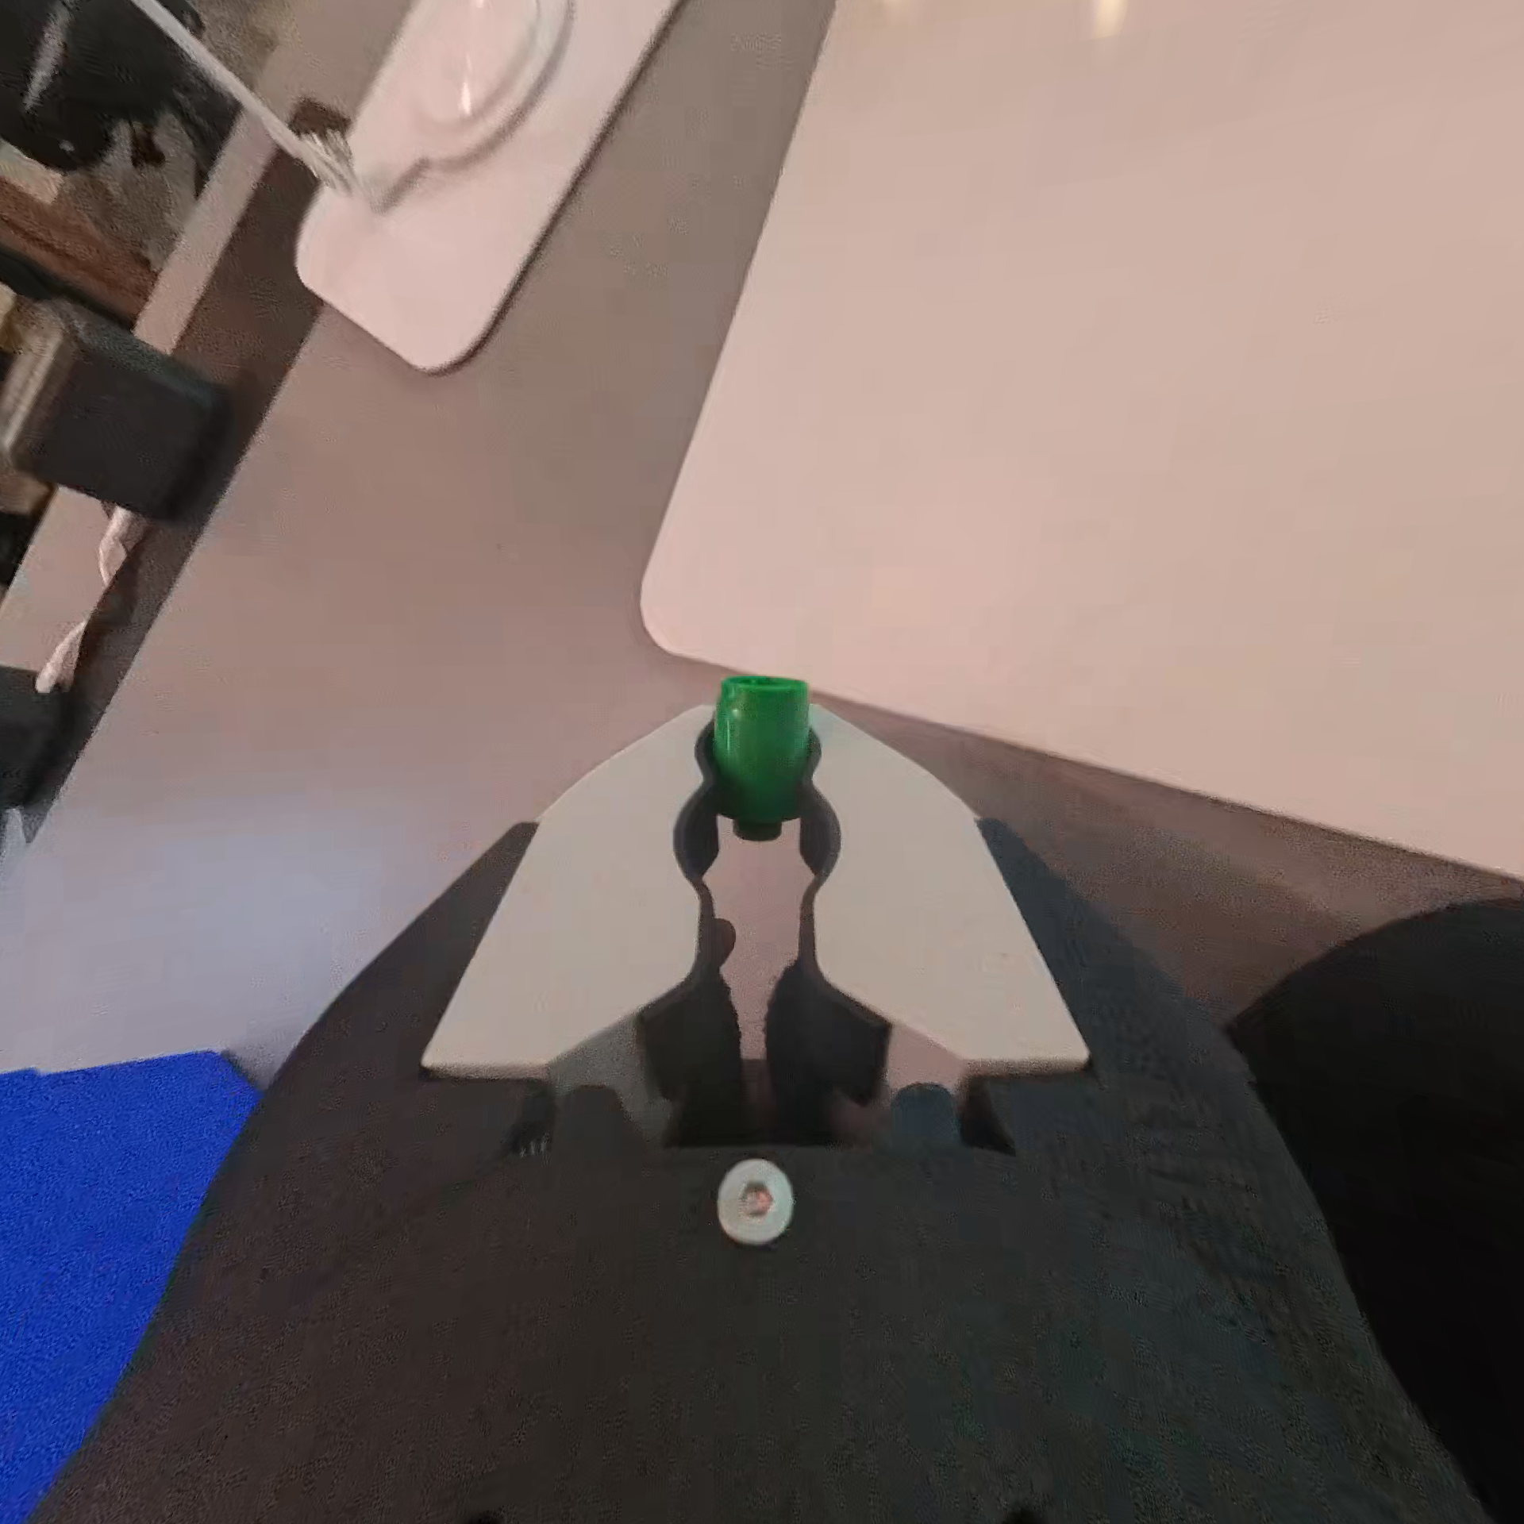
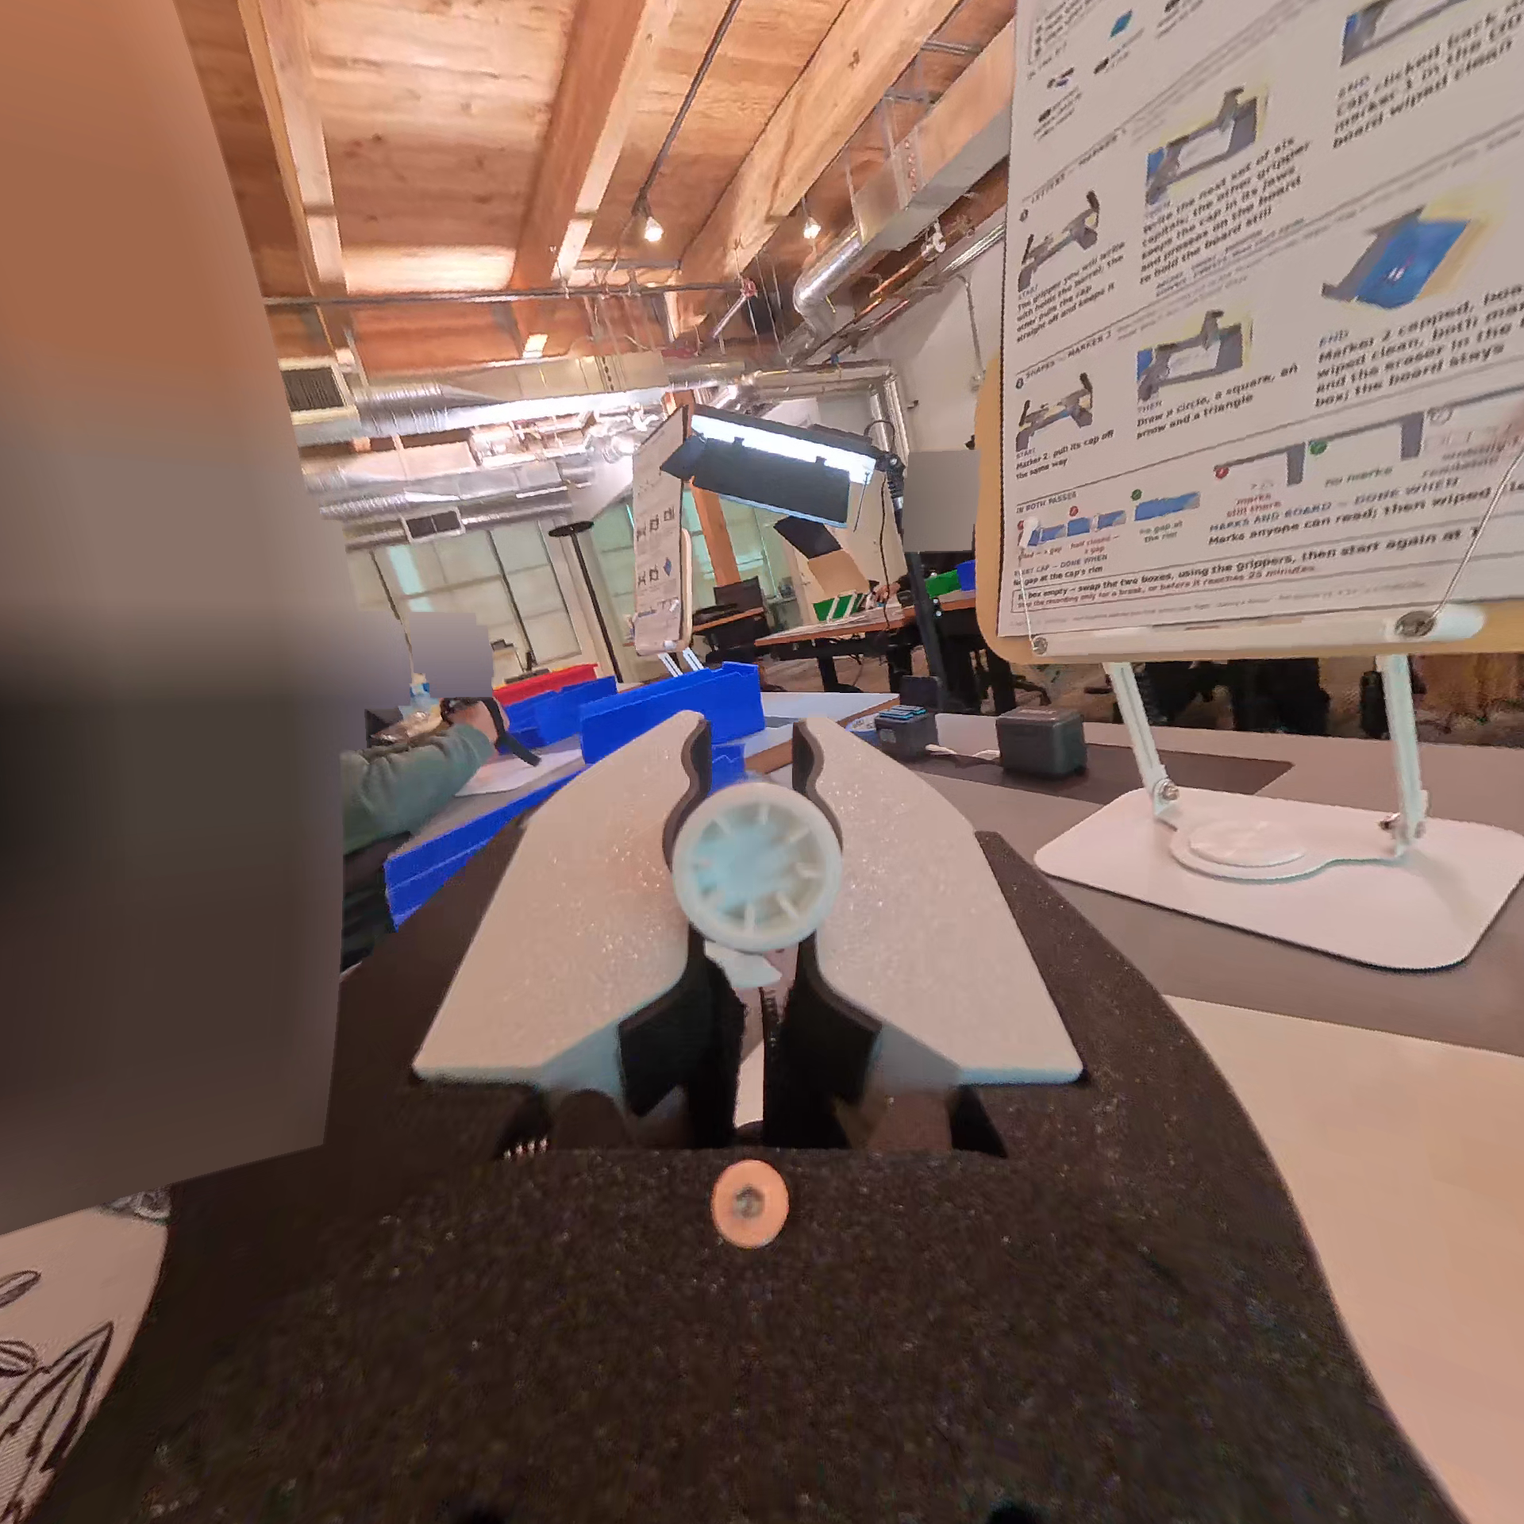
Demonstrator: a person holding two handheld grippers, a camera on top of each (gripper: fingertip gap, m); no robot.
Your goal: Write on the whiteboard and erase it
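Green cap (image 1: 756, 757) clamped in left tongs (image 1: 756, 763) | marker (image 2: 756, 872) clamped in right tongs (image 2: 754, 767)

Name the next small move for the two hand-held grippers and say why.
Probably bring the right hand-held gripper down to the whiteboard: it grips the marker barrel pointing up at the room, the left hand-held gripper already holds the green cap, and the board looks blank.

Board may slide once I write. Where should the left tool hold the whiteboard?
Its near rounded corner, from above: the whiteboard lies flat on the table, edge offering no pinch, so probably press down with the left tool, shut on the green cap.
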